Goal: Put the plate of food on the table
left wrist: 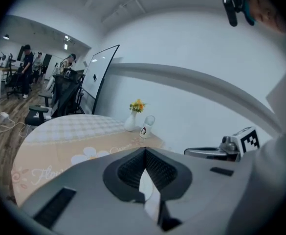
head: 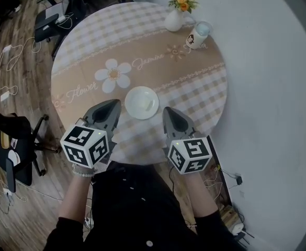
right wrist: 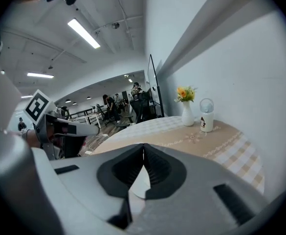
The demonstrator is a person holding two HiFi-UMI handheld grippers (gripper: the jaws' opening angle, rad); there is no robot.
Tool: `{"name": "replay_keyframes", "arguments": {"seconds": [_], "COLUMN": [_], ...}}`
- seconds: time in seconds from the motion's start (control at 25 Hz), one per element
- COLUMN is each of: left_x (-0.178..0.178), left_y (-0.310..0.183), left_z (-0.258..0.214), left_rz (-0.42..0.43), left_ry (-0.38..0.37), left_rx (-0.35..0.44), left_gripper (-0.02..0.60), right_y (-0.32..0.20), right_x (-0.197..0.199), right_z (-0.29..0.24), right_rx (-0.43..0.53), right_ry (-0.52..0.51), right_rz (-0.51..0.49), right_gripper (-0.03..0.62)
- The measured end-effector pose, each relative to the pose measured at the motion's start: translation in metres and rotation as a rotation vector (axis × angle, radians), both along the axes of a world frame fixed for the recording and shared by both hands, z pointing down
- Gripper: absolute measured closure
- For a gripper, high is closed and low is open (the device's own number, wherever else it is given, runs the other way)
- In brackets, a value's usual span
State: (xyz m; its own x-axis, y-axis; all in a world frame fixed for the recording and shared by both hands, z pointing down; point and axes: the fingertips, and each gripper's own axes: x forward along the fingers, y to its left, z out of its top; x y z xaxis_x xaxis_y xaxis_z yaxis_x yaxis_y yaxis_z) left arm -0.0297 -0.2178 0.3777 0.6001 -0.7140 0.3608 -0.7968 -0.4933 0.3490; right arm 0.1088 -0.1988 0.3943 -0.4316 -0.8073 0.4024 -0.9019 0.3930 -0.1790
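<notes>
Resting flat on the checked cloth of the round table (head: pixel 194 95), the plate (head: pixel 137 95) lies right between the left tongs (head: pixel 117 103) and the right tongs (head: pixel 166 110). It is just beside the tip of each. A small pale piece of food (head: pixel 148 104) sits on the side of the plate nearer the right tongs.

Both tongs are clenched. In each gripper view the two tips meet at a point, and from the head view both noses taper to a closed beak. A white sliver shows through the slot behind the tips in each gripper view. I cannot tell whether that is the plate's rim or only cloth. From above, neither pair seems to have hold of the plate. Far ahead of both tongs, across the table, stand a vase of flowers (head: pixel 174 19) and a mug (head: pixel 198 35), well apart from the plate.

Judging by how it lies, the plate is already set down, so the job looks as good as done.

If it needs shifting, it looks like glazed china. That would make it stiff and fairly light, smooth and slippery to pinch, and likely to chip or crack if dropped. The thin raised rim is the only place the tongs could bite. The safest hold would be one pair on each opposite side, left tongs on the rim nearest them and right tongs likewise. The plate should stay level so the food does not slide off.
</notes>
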Motion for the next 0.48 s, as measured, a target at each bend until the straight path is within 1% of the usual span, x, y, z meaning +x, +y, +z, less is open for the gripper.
{"name": "replay_keyframes", "arguments": {"seconds": [0.12,0.24,0.32,0.4,0.48], "left_x": [0.006,0.011,0.013,0.017,0.020], "left_y": [0.004,0.013,0.017,0.020,0.022], "left_z": [-0.025,-0.048,-0.063,-0.078,-0.093], "left_rz": [0.007,0.026,0.033,0.036,0.037], "left_ry": [0.001,0.004,0.010,0.032,0.025], "left_rx": [0.077,0.133,0.164,0.185,0.208], "left_gripper": [0.580,0.580,0.580,0.580,0.580], "right_y": [0.002,0.006,0.008,0.010,0.013], "right_x": [-0.002,-0.006,-0.012,-0.015,-0.017], "right_z": [-0.026,-0.053,-0.069,-0.082,-0.092], "right_rx": [0.079,0.156,0.197,0.229,0.253], "right_ry": [0.017,0.026,0.027,0.034,0.034], "right_rz": [0.014,0.028,0.014,-0.004,-0.014], "right_gripper": [0.594,0.594,0.594,0.594,0.594]}}
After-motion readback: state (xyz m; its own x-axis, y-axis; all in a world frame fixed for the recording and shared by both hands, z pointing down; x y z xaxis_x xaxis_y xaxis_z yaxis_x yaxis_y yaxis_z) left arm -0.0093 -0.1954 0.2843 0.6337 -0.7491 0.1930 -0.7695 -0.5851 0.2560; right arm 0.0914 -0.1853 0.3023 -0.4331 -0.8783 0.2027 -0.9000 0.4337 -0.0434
